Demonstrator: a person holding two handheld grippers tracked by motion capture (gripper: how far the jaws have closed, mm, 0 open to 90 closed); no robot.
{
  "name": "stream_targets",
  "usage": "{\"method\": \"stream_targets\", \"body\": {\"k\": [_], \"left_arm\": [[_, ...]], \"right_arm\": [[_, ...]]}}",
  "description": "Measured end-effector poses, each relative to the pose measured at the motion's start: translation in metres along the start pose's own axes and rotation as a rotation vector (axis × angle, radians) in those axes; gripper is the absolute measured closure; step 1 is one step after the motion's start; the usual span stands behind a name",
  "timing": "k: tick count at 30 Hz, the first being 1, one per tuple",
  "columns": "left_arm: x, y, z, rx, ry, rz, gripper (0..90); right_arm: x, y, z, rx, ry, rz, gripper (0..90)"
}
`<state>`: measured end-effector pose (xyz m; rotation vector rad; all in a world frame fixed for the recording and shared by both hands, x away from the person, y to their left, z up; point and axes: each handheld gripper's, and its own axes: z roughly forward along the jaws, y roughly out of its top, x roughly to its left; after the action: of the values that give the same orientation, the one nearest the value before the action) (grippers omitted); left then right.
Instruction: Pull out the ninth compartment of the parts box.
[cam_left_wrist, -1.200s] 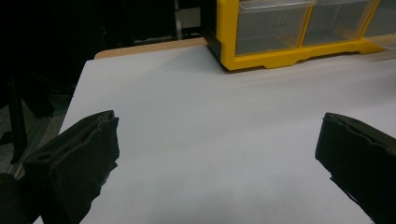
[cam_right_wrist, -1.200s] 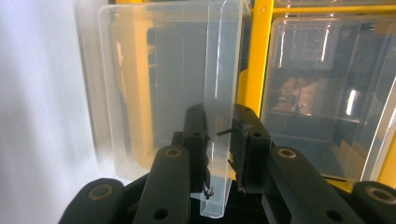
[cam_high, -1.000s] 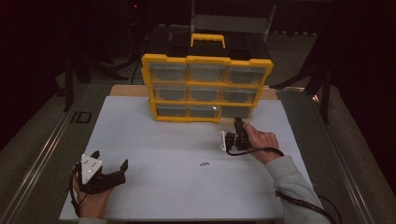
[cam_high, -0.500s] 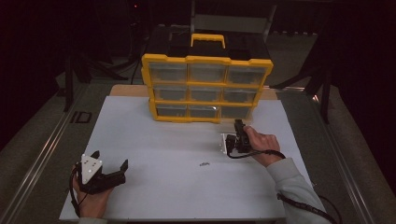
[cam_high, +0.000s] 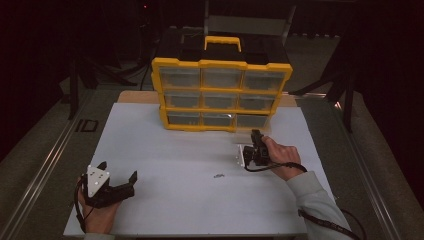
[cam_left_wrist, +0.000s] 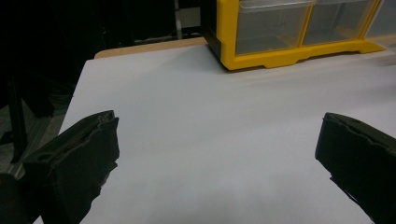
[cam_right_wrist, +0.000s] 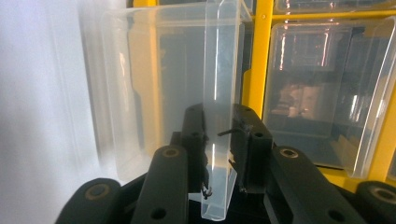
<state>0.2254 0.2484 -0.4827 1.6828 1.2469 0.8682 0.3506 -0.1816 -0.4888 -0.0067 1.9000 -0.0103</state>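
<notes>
The clear plastic drawer is out of the yellow organizer and sits near the right edge of the counter, just in front of the organizer's bottom-right slot. The right tool has its jaws closed on 1 thin wall of that drawer, the pads pressing from both sides; the jaws have just been easing apart slightly with the wall between them. In the high view the right tool is held in a hand with a grey sleeve.

The organizer stands at the far edge of the counter, a rigid yellow frame with a black top and a yellow handle, holding 3 rows of 3 glossy, see-through drawers. Directly behind the held drawer is the yellow upright and a neighbouring drawer.

A small dark item, too small to identify, lies on the matte white sheet towards the middle of the counter.

The left tool rests near the near-left corner, jaws spread wide and gripping nothing, with its grey three-cornered plate on top.
</notes>
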Motion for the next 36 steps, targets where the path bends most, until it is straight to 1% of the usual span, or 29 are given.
{"method": "stream_targets", "body": {"k": [1,2,3,5,6,7,10,11,12,13,14,15,16,19,20,21,23,24,25,26,27,28,30,31,32,33,34,35,36], "left_arm": [[0.0,0.0,0.0,0.0,0.0,0.0,0.3],[0.0,0.0,0.0,0.0,-0.001,0.0,0.3],[0.0,0.0,0.0,0.0,-0.001,0.0,0.3],[0.0,0.0,0.0,0.0,0.0,0.0,0.4],[0.0,0.0,0.0,0.0,0.0,0.001,0.3],[0.0,0.0,0.0,0.001,0.0,0.001,0.3],[0.0,0.0,0.0,0.0,-0.001,0.0,0.4],[0.0,0.0,0.0,0.0,0.0,0.0,0.3],[0.0,0.0,0.0,0.0,0.0,0.0,0.3],[0.0,0.0,0.0,0.0,-0.001,0.0,0.3],[0.0,0.0,0.0,0.0,0.0,0.0,0.3],[0.0,0.0,0.0,0.001,0.0,0.001,0.4],[0.0,0.0,0.0,0.0,0.0,0.001,0.4],[0.0,0.0,0.0,0.0,0.0,0.001,0.3],[0.0,0.0,0.0,0.0,0.0,0.001,0.4],[0.0,0.0,0.0,0.001,0.001,0.0,0.3],[0.0,0.0,0.0,0.001,0.0,0.001,0.3],[0.0,0.0,0.0,0.001,0.0,0.001,0.3],[0.0,0.0,0.0,0.001,0.0,0.001,0.3],[0.0,0.0,0.0,0.001,0.0,0.001,0.4],[0.0,0.0,0.0,0.001,0.0,0.001,0.3],[0.0,0.0,0.0,0.001,0.0,0.001,0.3],[0.0,0.0,0.0,0.002,0.0,0.001,0.4],[0.0,0.0,0.0,0.001,0.0,0.0,0.3],[0.0,0.0,0.0,0.001,0.0,0.0,0.4],[0.0,0.0,0.0,0.002,0.0,0.0,0.4],[0.0,0.0,0.0,0.002,-0.001,0.0,0.4],[0.0,0.0,0.0,0.002,-0.001,0.0,0.4],[0.0,0.0,0.0,0.002,-0.001,0.0,0.3]], "right_arm": [[-0.002,-0.001,0.0,-0.008,0.017,0.026,68.6],[-0.002,-0.001,0.0,-0.008,0.017,0.026,68.6],[-0.003,-0.001,0.0,-0.013,0.024,0.051,64.2],[-0.004,-0.001,0.0,-0.017,0.028,0.059,62.2],[-0.005,-0.001,0.0,-0.025,0.033,0.075,57.9],[-0.007,-0.001,0.0,-0.03,0.038,0.09,55.7],[-0.011,-0.002,0.0,-0.039,0.062,0.136,51.3],[-0.013,-0.002,-0.001,-0.046,0.078,0.166,49.2],[-0.013,-0.002,-0.001,-0.046,0.078,0.166,49.2],[-0.014,-0.002,0.0,-0.05,0.084,0.179,48.4],[-0.016,-0.003,0.0,-0.056,0.096,0.2,47.2],[-0.017,-0.003,0.0,-0.062,0.109,0.241,44.2],[-0.017,-0.003,0.0,-0.062,0.109,0.241,44.2],[-0.019,-0.003,0.0,-0.078,0.127,0.284,42.0],[-0.021,-0.004,0.0,-0.083,0.135,0.308,41.1],[-0.022,-0.004,0.0,-0.094,0.156,0.359,39.4],[-0.023,-0.004,0.0,-0.096,0.158,0.369,38.7],[-0.024,-0.005,0.0,-0.103,0.167,0.389,37.9],[-0.026,-0.005,0.0,-0.108,0.177,0.423,37.6],[-0.026,-0.005,0.0,-0.108,0.177,0.423,37.6],[-0.028,-0.006,0.0,-0.12,0.193,0.466,37.3],[-0.028,-0.006,0.0,-0.12,0.193,0.466,37.3],[-0.03,-0.008,-0.001,-0.128,0.21,0.497,36.9],[-0.032,-0.008,-0.001,-0.142,0.225,0.541,36.5],[-0.032,-0.008,-0.001,-0.142,0.225,0.541,36.5],[-0.033,-0.008,-0.001,-0.145,0.231,0.559,36.3],[-0.035,-0.009,-0.001,-0.158,0.241,0.591,36.3],[-0.036,-0.01,-0.001,-0.161,0.245,0.604,36.3],[-0.038,-0.011,-0.001,-0.171,0.262,0.645,36.3]]}}
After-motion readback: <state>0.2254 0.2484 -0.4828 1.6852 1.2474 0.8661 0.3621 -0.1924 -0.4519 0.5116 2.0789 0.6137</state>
